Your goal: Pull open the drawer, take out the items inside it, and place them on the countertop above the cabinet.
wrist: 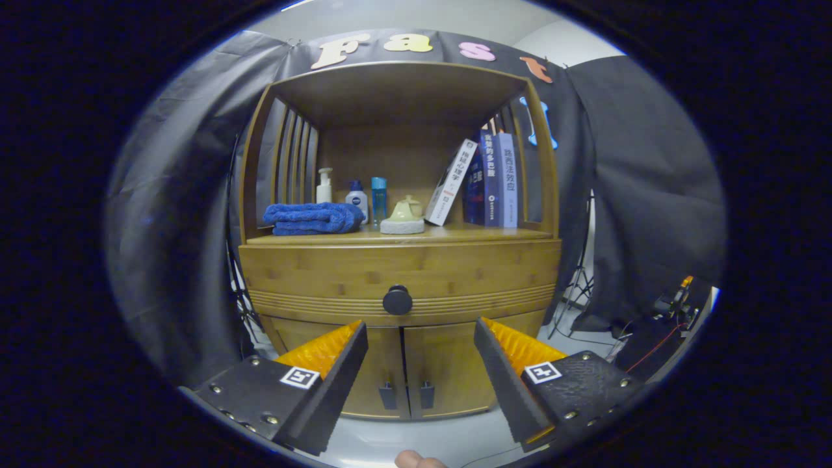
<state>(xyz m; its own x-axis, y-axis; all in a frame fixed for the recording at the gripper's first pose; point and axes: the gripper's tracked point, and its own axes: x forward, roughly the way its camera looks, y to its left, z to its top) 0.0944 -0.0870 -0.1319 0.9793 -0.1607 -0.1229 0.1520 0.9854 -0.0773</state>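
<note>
Wooden bamboo-toned cabinet point(400, 273) stands straight ahead of the claw point(421, 338), which is open w/ fingers spread wide, gripping nothing. Nearest, just below the fingers, fingertips of a person's hand point(419, 461) poke in. Between the fingers and beyond them: two lower cabinet doors point(403, 370) w/ small dark pull tabs point(407, 394), shut, meeting at a centre seam. Just above the gap between the fingertips, apart from both, sits the round black knob point(397, 300) on the wide wooden drawer front point(400, 276); drawer is closed, so contents can't be seen.

Above the drawer is the wooden countertop surface point(455, 235), under an open hutch w/ slatted sides. On it, left of the claw's centre line: folded blue towel point(313, 218). Behind/right of towel: white pump bottle point(324, 186), white bottle w/ blue cap point(356, 198), slim clear-blue bottle point(379, 200). Approx. on centre: pale yellow-green teapot-shaped item on a round whitish base point(403, 216). Right of centre: white book point(450, 182) leaning against upright blue books point(492, 181), which stand at the hutch's right side.

Furthest: black cloth wall point(175, 214) both sides; off right, tripod legs point(577, 292) on pale floor and some dark gear w/ cables point(673, 309), too small to make out.
</note>
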